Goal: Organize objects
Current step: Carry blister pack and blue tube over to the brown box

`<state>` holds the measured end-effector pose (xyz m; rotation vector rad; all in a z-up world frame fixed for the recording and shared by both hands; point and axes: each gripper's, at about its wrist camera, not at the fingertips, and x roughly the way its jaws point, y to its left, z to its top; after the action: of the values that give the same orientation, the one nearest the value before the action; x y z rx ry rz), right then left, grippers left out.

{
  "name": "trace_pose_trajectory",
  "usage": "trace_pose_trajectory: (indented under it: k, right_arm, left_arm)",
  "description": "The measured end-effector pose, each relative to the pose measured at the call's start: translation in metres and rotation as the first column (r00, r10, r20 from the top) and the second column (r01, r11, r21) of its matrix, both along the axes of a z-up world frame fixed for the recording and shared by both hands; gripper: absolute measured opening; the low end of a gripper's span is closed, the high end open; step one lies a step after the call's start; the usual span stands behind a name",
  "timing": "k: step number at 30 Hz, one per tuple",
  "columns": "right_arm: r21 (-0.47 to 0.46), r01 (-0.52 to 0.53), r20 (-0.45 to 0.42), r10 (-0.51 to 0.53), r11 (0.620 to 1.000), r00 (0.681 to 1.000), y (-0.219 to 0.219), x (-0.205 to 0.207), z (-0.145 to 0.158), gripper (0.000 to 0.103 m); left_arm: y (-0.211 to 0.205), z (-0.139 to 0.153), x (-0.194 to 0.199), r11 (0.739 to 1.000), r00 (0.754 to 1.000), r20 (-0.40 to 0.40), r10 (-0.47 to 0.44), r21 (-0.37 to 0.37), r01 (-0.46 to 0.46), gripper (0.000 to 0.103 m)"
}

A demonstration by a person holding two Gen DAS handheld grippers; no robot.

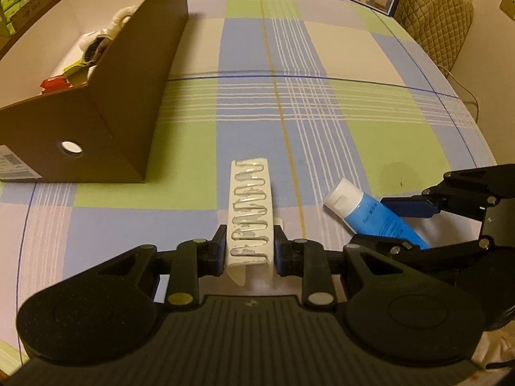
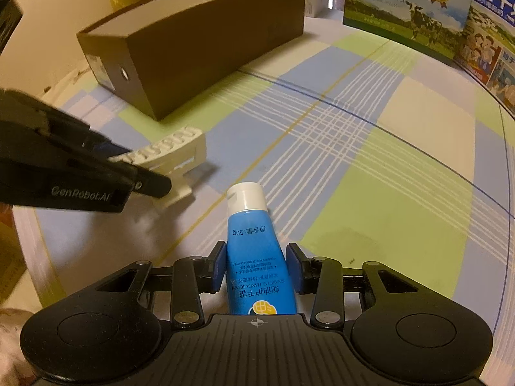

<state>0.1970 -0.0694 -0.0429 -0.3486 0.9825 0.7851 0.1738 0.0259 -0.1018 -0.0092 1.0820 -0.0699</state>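
My left gripper is shut on a white flat pack with a silver wavy pattern, held just above the checked tablecloth; the pack also shows in the right wrist view. My right gripper is shut on a blue hand cream tube with a white cap, cap pointing away from me. In the left wrist view the tube lies at the right, between the right gripper's fingers. A brown open box stands at the left.
The brown box holds several small items. Milk cartons stand along the table's far edge. A quilted chair back is at the far right. The checked tablecloth covers the table.
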Motion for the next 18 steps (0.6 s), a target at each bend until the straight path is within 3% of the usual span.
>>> trace_pose_trajectory:
  k: [11, 18]
  right_arm:
    - [0.076, 0.072, -0.061, -0.068, 0.994, 0.996, -0.002, 0.008, 0.017, 0.036]
    - [0.126, 0.115, -0.076, -0.106, 0.985, 0.991, -0.002, 0.015, 0.035, 0.036]
  left_arm:
    - [0.016, 0.008, -0.012, 1.000, 1.000, 0.003, 0.028, -0.013, -0.028, 0.023]
    - [0.026, 0.030, -0.017, 0.999, 0.998, 0.051, 0.032, -0.026, -0.031, 0.023]
